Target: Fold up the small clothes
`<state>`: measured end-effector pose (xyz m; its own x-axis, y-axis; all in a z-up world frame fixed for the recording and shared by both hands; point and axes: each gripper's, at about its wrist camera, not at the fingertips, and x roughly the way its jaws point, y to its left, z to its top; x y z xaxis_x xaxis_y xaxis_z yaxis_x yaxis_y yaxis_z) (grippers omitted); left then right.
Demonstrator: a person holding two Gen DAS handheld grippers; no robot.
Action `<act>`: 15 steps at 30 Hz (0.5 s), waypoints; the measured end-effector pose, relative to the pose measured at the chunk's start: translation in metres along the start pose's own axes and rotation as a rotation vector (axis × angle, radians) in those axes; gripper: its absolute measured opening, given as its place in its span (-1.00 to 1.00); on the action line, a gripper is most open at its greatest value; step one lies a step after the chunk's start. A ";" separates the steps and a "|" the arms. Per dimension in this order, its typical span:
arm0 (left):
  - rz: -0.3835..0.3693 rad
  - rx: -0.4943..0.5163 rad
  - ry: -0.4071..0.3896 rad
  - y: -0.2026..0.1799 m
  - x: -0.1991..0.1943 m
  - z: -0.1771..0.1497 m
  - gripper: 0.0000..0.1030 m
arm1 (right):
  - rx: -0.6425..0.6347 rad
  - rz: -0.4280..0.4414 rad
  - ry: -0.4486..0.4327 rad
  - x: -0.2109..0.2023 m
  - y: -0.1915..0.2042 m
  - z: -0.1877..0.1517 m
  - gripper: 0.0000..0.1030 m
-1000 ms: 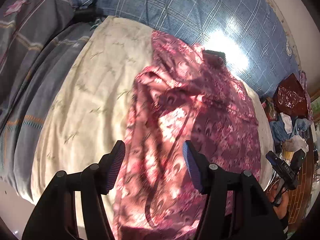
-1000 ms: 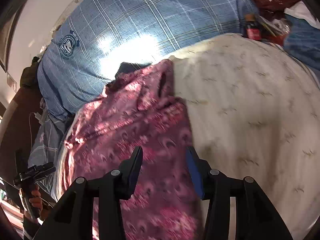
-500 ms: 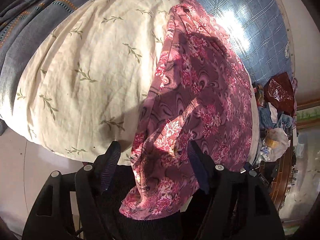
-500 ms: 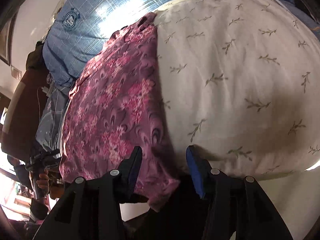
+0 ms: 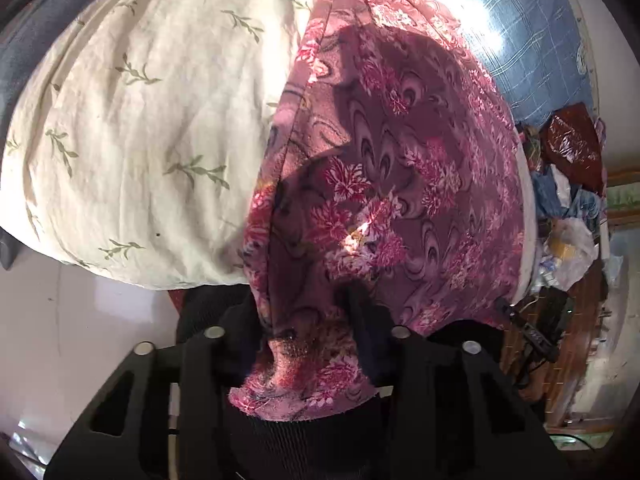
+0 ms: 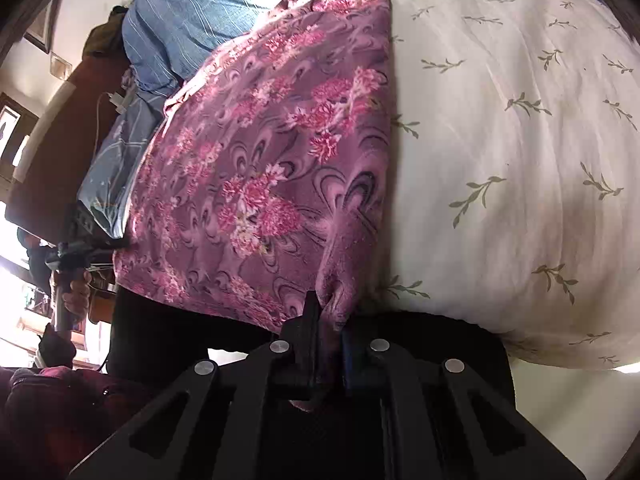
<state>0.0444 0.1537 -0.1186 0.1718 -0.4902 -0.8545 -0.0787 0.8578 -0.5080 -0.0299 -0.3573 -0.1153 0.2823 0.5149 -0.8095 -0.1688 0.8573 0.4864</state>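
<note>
A purple-pink floral garment (image 5: 392,168) lies spread on a cream leaf-print cover (image 5: 140,120). Its near edge hangs over the bed's front edge. My left gripper (image 5: 306,320) has its fingers either side of the garment's near left corner, with a bunch of cloth between them. In the right wrist view the same garment (image 6: 260,160) lies left of the cream cover (image 6: 500,140). My right gripper (image 6: 330,320) is shut on the garment's near right corner, the cloth puckered at the fingertips.
A blue checked sheet (image 5: 532,40) lies beyond the garment. Bags and loose clothes (image 5: 568,184) are piled at the right. A person's hand (image 6: 74,288) holds a device at the left of the right wrist view. Pale floor (image 5: 80,320) lies below the bed's edge.
Both grippers have dropped to the garment's near edge at the bed's front. The right one has closed on the right corner; the left one has narrowed around the left corner.
</note>
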 end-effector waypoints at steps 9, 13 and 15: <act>-0.213 0.087 -0.091 -0.036 -0.037 0.005 -0.88 | 0.023 0.177 -0.129 -0.030 0.010 0.019 -0.89; -0.289 0.063 -0.134 -0.044 -0.050 0.024 -0.88 | 0.054 0.238 -0.216 -0.044 0.013 0.039 -0.89; -0.301 0.055 -0.154 -0.047 -0.054 0.036 -0.88 | 0.063 0.252 -0.248 -0.049 0.014 0.051 -0.89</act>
<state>0.0740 0.1460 -0.0445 0.3254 -0.6974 -0.6386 0.0502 0.6871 -0.7248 0.0024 -0.3707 -0.0521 0.4609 0.6875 -0.5612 -0.2059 0.6979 0.6859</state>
